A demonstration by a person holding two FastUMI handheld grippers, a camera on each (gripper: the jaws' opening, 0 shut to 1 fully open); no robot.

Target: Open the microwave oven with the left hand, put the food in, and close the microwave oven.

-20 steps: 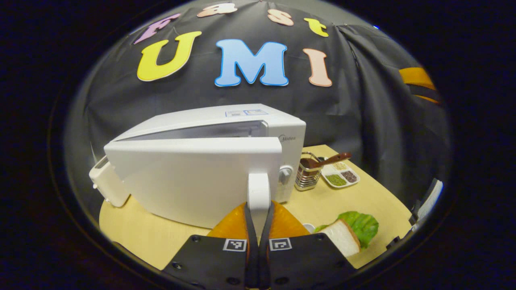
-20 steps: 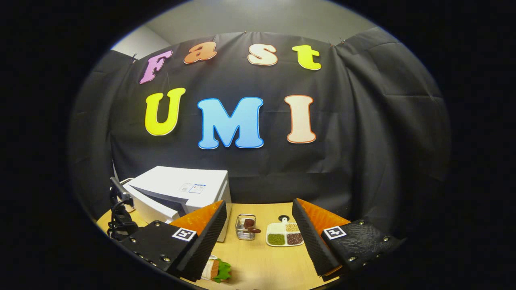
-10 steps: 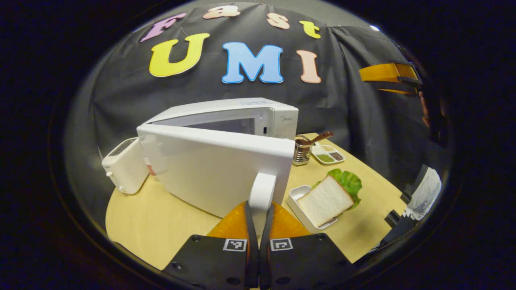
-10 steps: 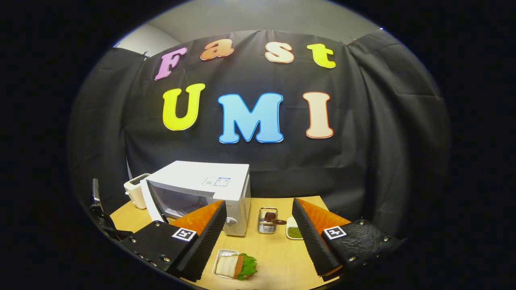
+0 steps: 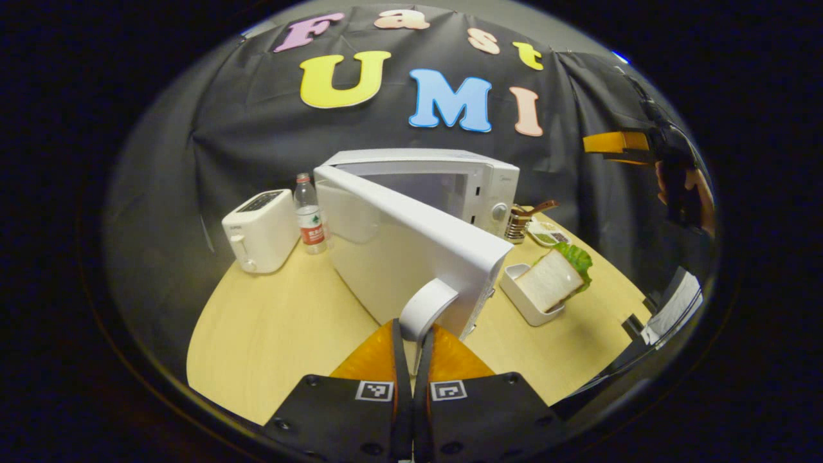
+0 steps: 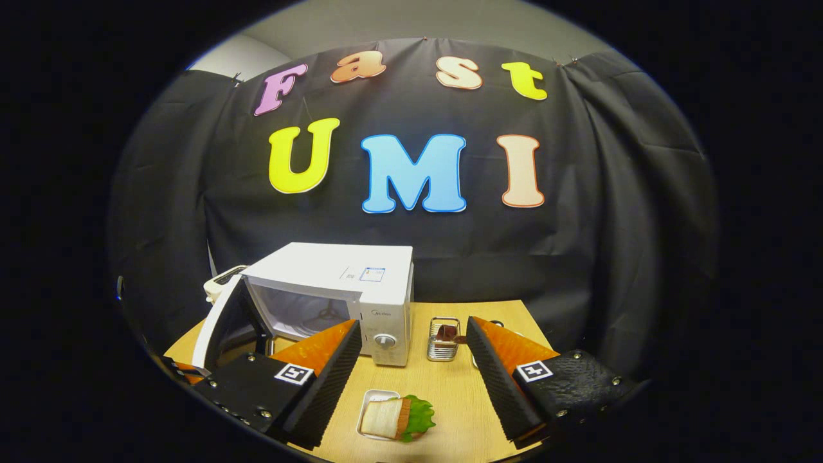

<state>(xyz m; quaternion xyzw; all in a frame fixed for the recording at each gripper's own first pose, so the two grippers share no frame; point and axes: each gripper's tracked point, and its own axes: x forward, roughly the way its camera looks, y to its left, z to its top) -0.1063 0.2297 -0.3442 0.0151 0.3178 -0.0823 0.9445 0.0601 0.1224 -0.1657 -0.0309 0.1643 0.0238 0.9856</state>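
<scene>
The white microwave [image 5: 479, 183] stands at the back of the wooden table with its door [image 5: 398, 247] swung well open. My left gripper [image 5: 411, 344] is shut on the door handle [image 5: 427, 307], a white bar at the door's free edge. The food, a slice of bread with lettuce in a small white tray [image 5: 546, 283], lies right of the door. In the right gripper view the microwave [image 6: 360, 283] shows its open cavity, and the food tray [image 6: 393, 418] lies on the table below my right gripper [image 6: 411, 370], which hangs open and holds nothing.
A white toaster [image 5: 260, 228] and a water bottle [image 5: 310, 215] stand left of the microwave. A wire utensil holder [image 5: 517, 222] and a divided spice dish [image 5: 550, 235] sit to its right. A hand [image 5: 691, 193] holds the other gripper [image 5: 617, 143] high at the right.
The door has swung from barely ajar to wide open, with my left gripper drawing the handle outward. The right gripper's view has shifted, bringing the open cavity and food tray further into sight.
</scene>
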